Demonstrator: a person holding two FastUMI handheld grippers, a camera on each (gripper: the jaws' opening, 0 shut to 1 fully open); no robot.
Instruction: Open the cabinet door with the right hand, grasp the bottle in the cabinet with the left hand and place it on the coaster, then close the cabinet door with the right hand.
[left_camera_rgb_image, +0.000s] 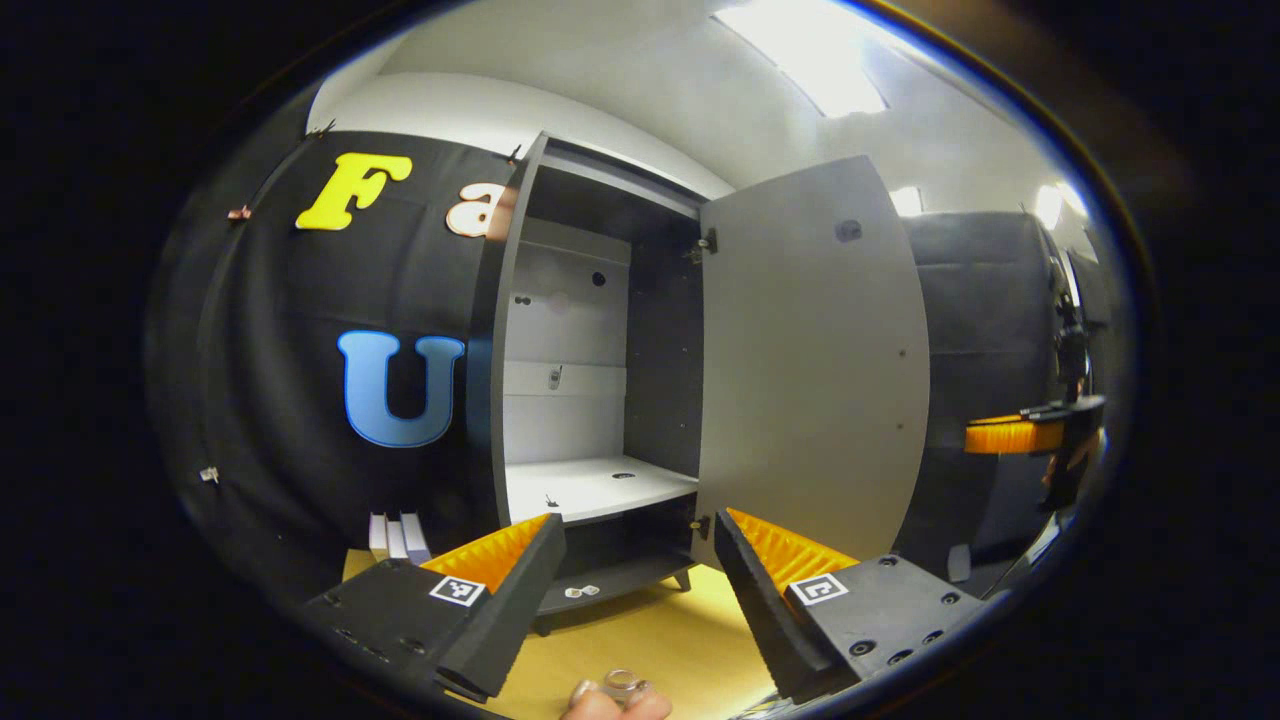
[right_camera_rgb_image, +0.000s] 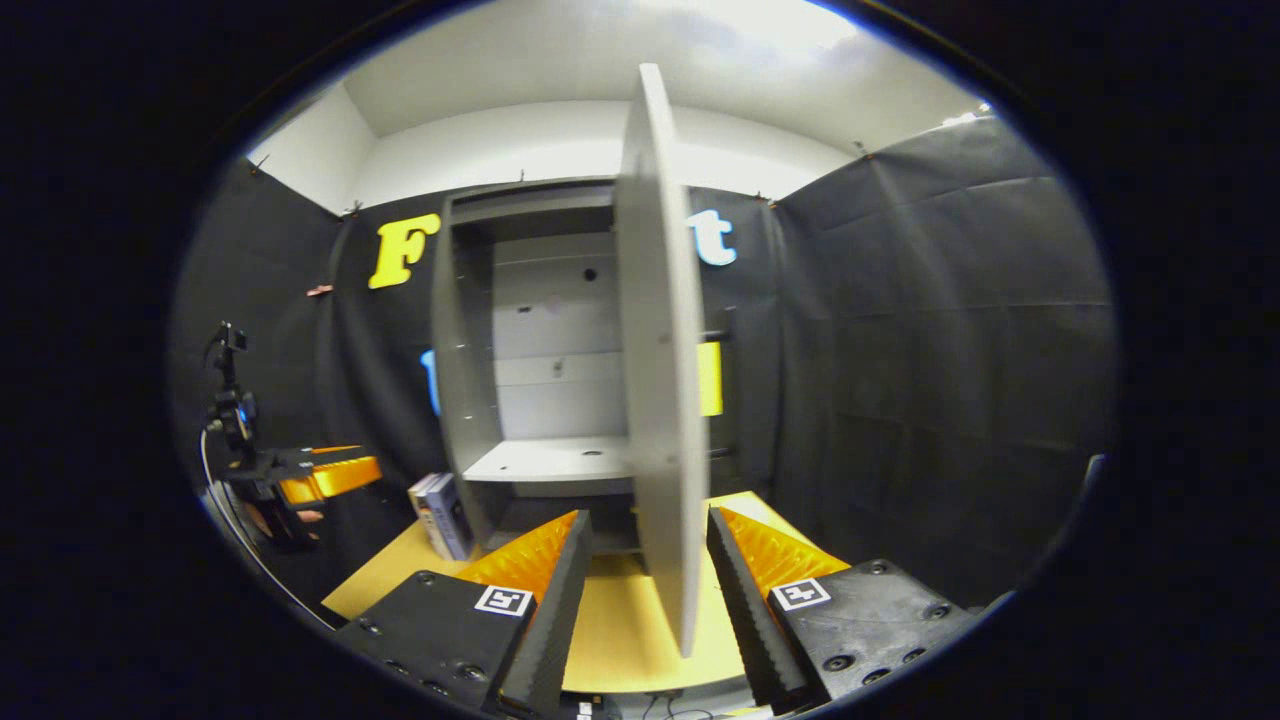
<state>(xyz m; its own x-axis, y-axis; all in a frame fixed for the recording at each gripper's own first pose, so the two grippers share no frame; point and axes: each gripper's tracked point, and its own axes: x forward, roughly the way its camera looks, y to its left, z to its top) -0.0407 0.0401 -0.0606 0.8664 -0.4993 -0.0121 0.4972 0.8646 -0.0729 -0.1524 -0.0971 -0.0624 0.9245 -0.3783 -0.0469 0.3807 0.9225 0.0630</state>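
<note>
My left tongs (left_camera_rgb_image: 640, 560) hang released, fingers wide apart with nothing between them, aimed at the open cabinet (left_camera_rgb_image: 590, 400). Its white shelf (left_camera_rgb_image: 595, 485) at about 12 o'clock from my fingertips looks bare. The bottle (left_camera_rgb_image: 622, 684) I take to be the small clear thing at 6 o'clock in the left gripper view, down on the yellow table (left_camera_rgb_image: 660, 630), with a fingertip (left_camera_rgb_image: 605, 705) of my hand showing at it. Only its mouth shows, so I judge its long axis to be upright, opening upward, but I cannot be sure. I cannot make out the coaster under it.

It seems to be clear glass or hard plastic: stiff, light, smooth and so slippery between ribbed pads, and likely to tip if knocked. A grip across the body, below the neck, would be safest.

My right tongs (right_camera_rgb_image: 640, 570) stand open, one finger on each side of the cabinet door (right_camera_rgb_image: 660, 380), not pressing on it. The door hangs swung out, edge-on to me at 12 o'clock, its long axis vertical, hinged on the cabinet's right side. It is a stiff flat panel, light on its hinges; I judge a push on its free lower edge will swing it shut.

In the right gripper view the left tongs show far off at 9 o'clock.
</note>
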